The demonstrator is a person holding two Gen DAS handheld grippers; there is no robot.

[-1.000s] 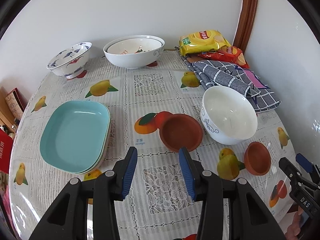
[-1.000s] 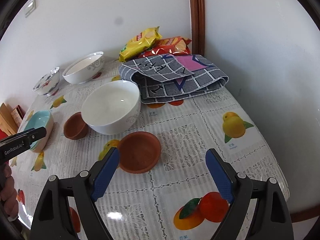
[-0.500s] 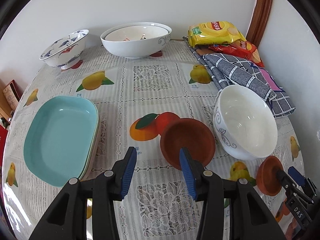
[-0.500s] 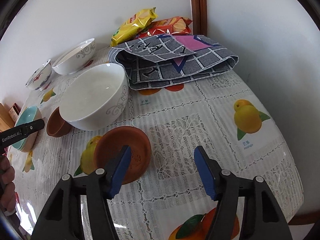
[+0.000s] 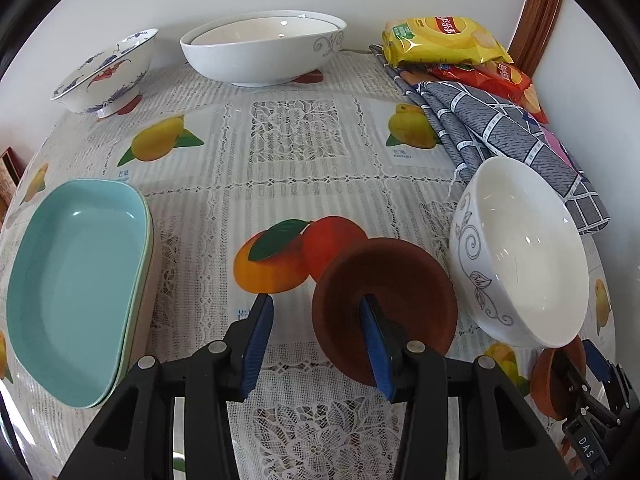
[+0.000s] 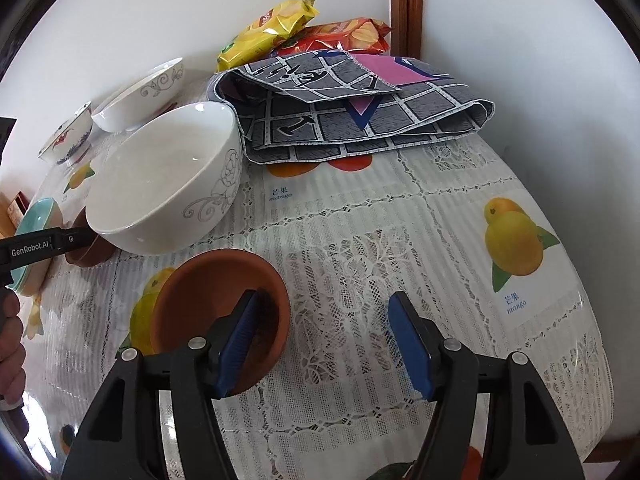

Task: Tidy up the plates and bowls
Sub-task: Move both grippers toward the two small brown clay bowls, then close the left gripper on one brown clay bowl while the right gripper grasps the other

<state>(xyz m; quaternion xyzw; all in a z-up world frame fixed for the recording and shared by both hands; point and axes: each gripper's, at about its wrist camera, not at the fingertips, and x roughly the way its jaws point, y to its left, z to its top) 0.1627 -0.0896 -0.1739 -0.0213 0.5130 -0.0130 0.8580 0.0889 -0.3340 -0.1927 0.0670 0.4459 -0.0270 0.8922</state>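
In the left wrist view my left gripper (image 5: 316, 304) stands open astride the near-left rim of a brown clay bowl (image 5: 400, 280). Its right finger is inside the bowl, its left finger outside, and neither pad touches. In the right wrist view my right gripper (image 6: 323, 296) straddles the right rim of a second brown clay dish (image 6: 208, 292). Its jaws are opening, the left finger inside the dish and the right pad well apart from it. A white bowl (image 5: 520, 256) sits between the two brown dishes. Stacked teal plates (image 5: 76, 284) lie at the left.
At the back stand nested big white bowls (image 5: 264, 48) and a blue-patterned bowl (image 5: 108, 76). Snack bags (image 5: 440, 40) and a folded grey cloth (image 5: 500, 136) fill the back right corner by the wall. The table edge (image 6: 592, 400) curves close on the right. A hand (image 6: 10, 344) shows at the left.
Both grippers came down and forward onto the brown dishes. The right jaws narrowed from wide, and one finger of each gripper now sits inside its dish.
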